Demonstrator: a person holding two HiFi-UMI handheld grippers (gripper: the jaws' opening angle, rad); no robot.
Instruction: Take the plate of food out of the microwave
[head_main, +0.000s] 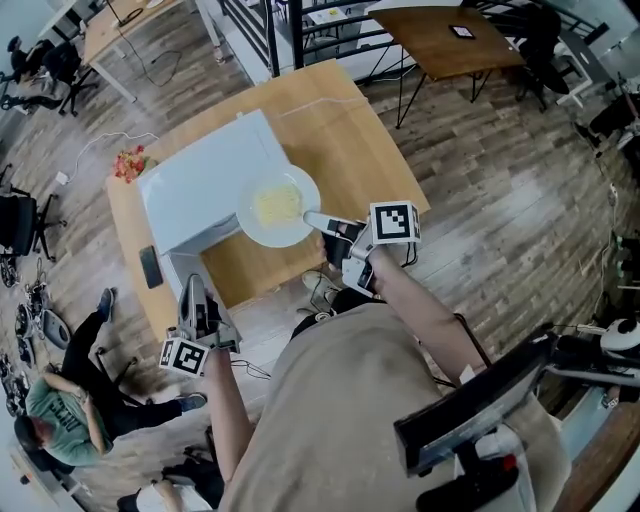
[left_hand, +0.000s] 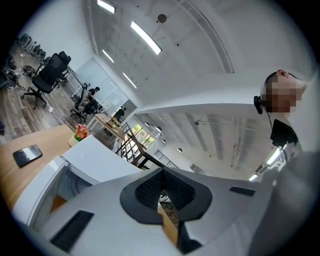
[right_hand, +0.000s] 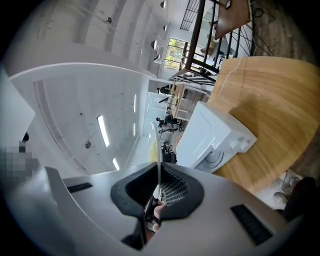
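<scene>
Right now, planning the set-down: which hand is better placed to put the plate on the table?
Right. The right gripper has its jaws shut on the rim of the plate, held above the table beside the microwave. The left gripper is empty, jaws together, away from the plate.
</scene>
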